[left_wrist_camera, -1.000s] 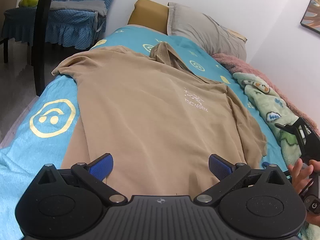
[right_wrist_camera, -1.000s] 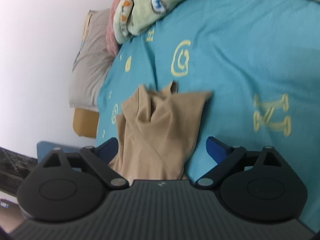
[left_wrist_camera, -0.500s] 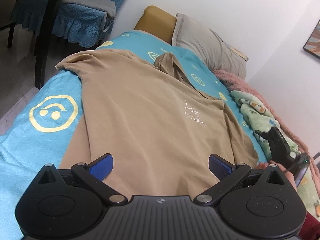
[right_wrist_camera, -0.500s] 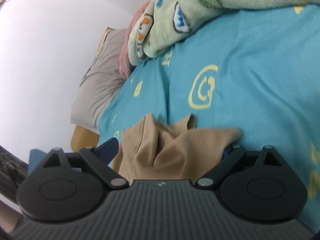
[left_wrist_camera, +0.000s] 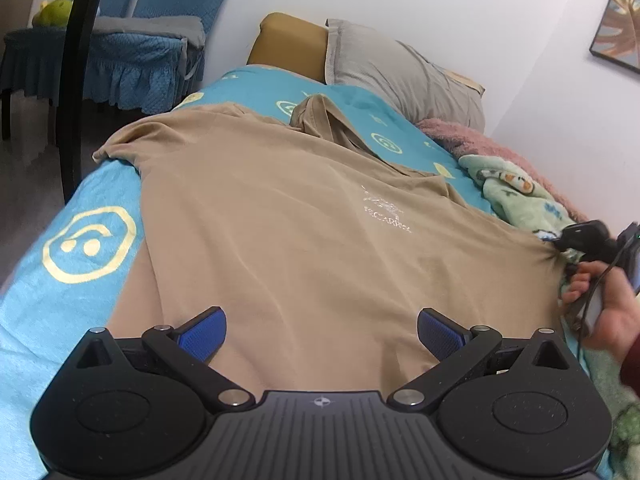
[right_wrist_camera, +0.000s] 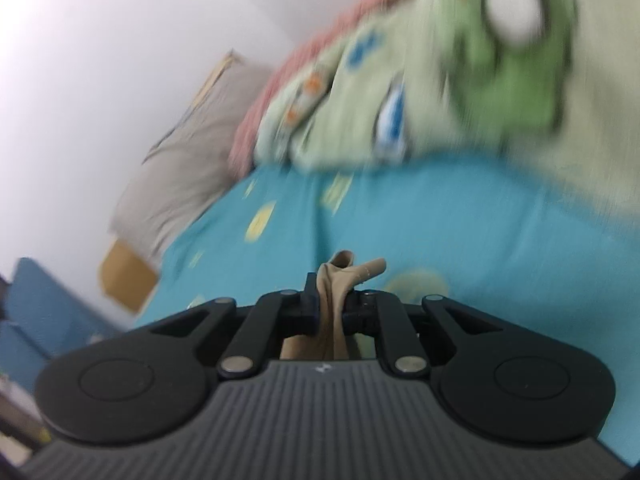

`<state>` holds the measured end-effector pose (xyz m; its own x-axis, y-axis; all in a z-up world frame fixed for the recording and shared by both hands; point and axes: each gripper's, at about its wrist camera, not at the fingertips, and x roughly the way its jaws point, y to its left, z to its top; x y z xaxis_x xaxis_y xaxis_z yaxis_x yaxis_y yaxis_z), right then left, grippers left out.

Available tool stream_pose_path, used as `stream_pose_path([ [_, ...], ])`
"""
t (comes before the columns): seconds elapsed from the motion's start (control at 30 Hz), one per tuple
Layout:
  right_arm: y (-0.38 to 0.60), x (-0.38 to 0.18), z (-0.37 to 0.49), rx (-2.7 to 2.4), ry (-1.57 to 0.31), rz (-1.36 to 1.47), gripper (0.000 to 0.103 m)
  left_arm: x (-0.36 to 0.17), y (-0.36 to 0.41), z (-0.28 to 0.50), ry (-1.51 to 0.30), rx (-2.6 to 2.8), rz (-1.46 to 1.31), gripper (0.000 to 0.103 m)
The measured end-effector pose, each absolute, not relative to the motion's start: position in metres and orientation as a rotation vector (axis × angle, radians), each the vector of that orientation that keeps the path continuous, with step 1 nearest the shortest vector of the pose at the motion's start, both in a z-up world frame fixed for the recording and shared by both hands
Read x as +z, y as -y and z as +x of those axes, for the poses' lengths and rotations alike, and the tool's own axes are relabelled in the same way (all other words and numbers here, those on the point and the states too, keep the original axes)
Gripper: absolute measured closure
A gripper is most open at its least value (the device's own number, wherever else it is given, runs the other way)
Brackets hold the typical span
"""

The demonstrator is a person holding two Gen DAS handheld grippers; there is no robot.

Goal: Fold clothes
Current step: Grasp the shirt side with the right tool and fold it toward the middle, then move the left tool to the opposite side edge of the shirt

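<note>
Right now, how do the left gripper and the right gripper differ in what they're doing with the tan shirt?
The left gripper is open, its blue pads spread wide above the tan shirt and holding nothing; the right gripper is shut, pinching a bunch of the shirt's fabric. The left one sits over the shirt's near middle; the right one grips the shirt's right edge, beside the green blanket. Both are the same black two-finger design.

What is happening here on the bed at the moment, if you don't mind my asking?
A person is folding a tan short-sleeved T-shirt spread flat on a turquoise bedsheet with yellow symbols. The right hand-held gripper is shut on a bunched bit of the shirt's edge, pulling the fabric taut there. The left hand-held gripper is open above the shirt's near end, gripping nothing. No fold shows yet.
</note>
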<state>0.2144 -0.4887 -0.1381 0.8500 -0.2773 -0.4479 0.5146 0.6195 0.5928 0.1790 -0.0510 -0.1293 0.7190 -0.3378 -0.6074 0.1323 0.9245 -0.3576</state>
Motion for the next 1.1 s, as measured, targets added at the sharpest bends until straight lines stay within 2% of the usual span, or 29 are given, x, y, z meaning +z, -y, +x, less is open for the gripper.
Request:
stream_pose_path([
  [0.17,0.496,-0.130,0.236,-0.496,-0.400,0.550,0.094,-0.128,0.053,0.178,-0.724,-0.252,-0.254,0.000],
  [0.3,0.464,-0.111,0.245,-0.486,-0.381,0.396,0.094,-0.128,0.053,0.179,-0.729,-0.247,-0.243,0.000],
  [0.6,0.288,-0.044,0.256,-0.137,-0.265,-0.006,0.094,-0.106,0.029,0.176,-0.682,-0.215,-0.306,0.000],
  [0.77,0.180,-0.074,0.270,0.087,-0.376,-0.141,0.092,-0.098,0.007,0.174,-0.680,-0.172,-0.326,0.000],
  [0.87,0.151,-0.099,0.278,0.177,-0.489,-0.187,0.092,-0.100,-0.005,0.176,-0.702,-0.153,-0.339,0.000],
  [0.9,0.146,-0.104,0.281,0.207,-0.537,-0.181,0.087,-0.101,-0.007,0.177,-0.709,-0.153,-0.346,0.000],
  [0.93,0.149,-0.105,0.281,0.231,-0.571,-0.154,0.063,-0.102,-0.009,0.179,-0.715,-0.156,-0.355,0.000],
  [0.97,0.153,-0.106,0.281,0.254,-0.603,-0.124,0.025,-0.103,-0.010,0.181,-0.722,-0.159,-0.365,0.000],
  [1.0,0.157,-0.101,0.275,0.265,-0.608,-0.098,0.010,-0.104,-0.011,0.182,-0.728,-0.161,-0.374,0.000],
  [1.03,0.162,-0.092,0.265,0.270,-0.596,-0.078,0.000,-0.104,-0.010,0.183,-0.731,-0.168,-0.373,0.000],
  [1.1,0.173,-0.067,0.236,0.262,-0.562,-0.030,0.000,-0.104,-0.004,0.184,-0.731,-0.186,-0.358,0.000],
])
